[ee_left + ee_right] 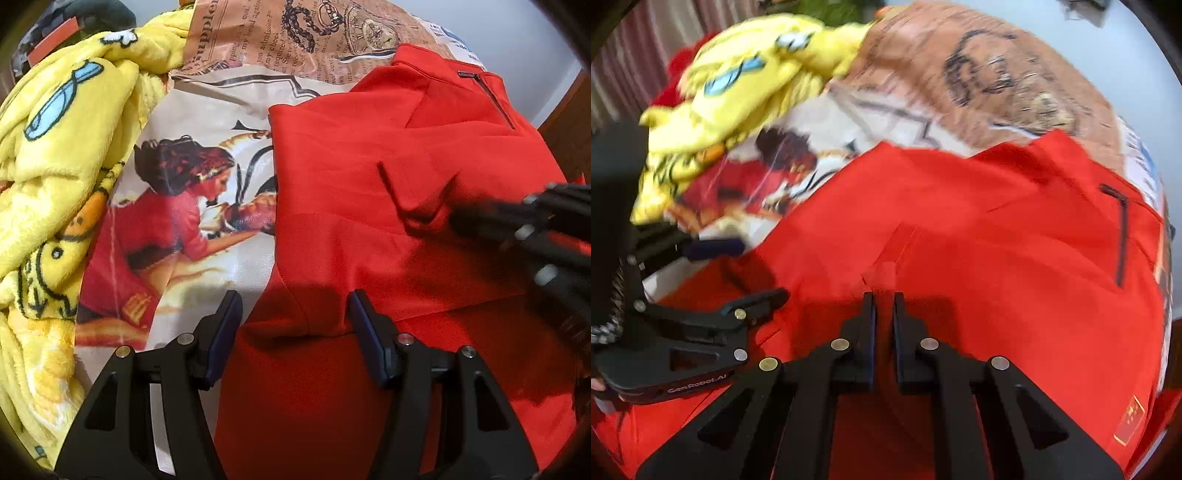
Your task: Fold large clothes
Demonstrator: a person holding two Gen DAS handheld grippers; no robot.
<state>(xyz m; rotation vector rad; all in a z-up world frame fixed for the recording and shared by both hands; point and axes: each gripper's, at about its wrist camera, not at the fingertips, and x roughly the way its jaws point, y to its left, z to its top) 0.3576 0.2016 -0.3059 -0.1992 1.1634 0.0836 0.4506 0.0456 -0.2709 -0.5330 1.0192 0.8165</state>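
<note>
The red jacket (369, 206) lies spread on the printed tablecloth (207, 122), beside a yellow fleece blanket (62, 147). The left gripper (293, 325) hovers over its edge, jaws apart — the right gripper (884, 299) is clenched on a pinch of red fabric.
</note>
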